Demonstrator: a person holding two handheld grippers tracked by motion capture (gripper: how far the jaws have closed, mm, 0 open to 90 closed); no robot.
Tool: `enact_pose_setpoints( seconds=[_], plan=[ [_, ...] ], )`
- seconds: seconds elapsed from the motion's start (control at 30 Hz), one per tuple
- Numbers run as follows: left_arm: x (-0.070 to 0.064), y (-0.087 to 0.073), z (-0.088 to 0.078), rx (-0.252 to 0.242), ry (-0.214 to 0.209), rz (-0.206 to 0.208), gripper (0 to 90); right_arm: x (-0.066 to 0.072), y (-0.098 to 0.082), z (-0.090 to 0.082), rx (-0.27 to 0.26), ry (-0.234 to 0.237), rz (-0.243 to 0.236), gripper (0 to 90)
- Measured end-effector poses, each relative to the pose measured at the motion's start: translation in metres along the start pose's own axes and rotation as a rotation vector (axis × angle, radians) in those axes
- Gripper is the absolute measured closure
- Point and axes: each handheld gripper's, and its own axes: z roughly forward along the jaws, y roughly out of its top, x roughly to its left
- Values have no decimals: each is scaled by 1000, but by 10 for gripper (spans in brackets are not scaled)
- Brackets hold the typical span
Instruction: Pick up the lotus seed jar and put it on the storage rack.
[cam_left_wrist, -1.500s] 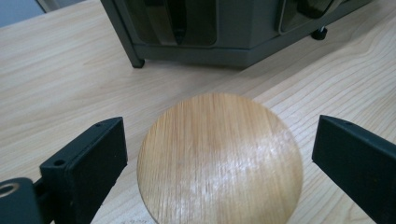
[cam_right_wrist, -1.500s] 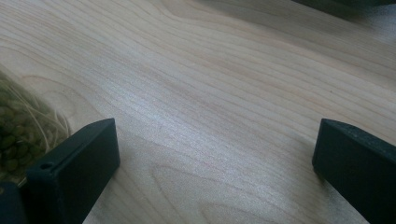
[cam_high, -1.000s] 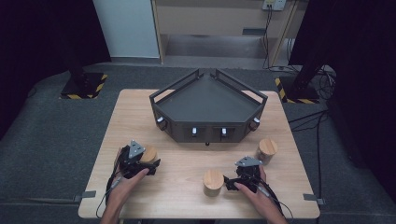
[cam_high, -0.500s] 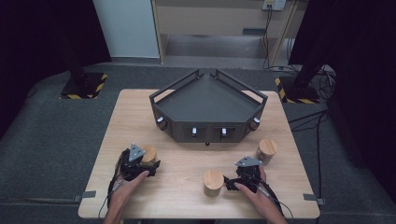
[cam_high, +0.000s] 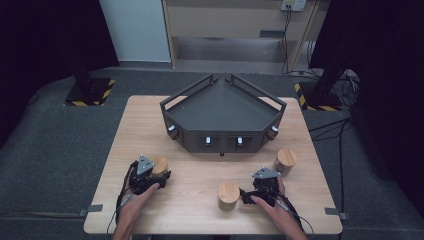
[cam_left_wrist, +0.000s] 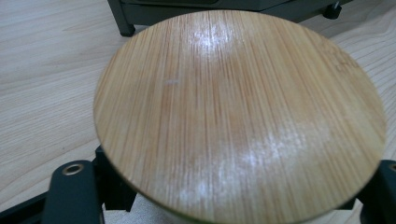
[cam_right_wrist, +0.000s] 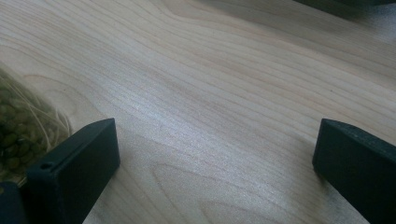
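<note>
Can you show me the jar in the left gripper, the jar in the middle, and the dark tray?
left jar (cam_left_wrist: 238, 116): left gripper view, wooden lid top.
middle jar (cam_high: 228, 190): high view, lid.
dark tray (cam_high: 220, 107): high view, bare floor.

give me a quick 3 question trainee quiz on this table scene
1. How many wooden-lidded jars stand on the table?
2. True or false: the right tongs are clamped on a jar.
3. Which jar do the left tongs grip: A, the left jar; B, the middle jar; C, the right jar?

Key: 1. three. 2. false, the jaws stand open over bare wood. 3. A; its jaws have just been closing around it.
</note>
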Motion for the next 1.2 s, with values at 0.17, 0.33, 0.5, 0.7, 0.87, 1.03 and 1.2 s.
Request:
enact_pose_setpoints(
  seconds=[0.17,0.33,0.5,0.7,0.87,1.03,1.2],
  plan=[
    [0,-2,0,-7,1,-14,241,0,0,0,0,0,0,7],
    [1,-3,-2,-24,-7,-37,242,0,0,0,0,0,0,7],
    [3,0,-9,-45,-23,-31,242,0,0,0,0,0,0,7],
    [5,11,-16,-34,-30,15,242,0,0,0,0,0,0,7],
    [8,16,-18,-24,-51,32,242,0,0,0,0,0,0,7],
    [7,25,-21,-21,-67,67,242,0,0,0,0,0,1,6],
    [8,38,-22,-10,-74,99,242,0,0,0,0,0,1,7]
  ],
)
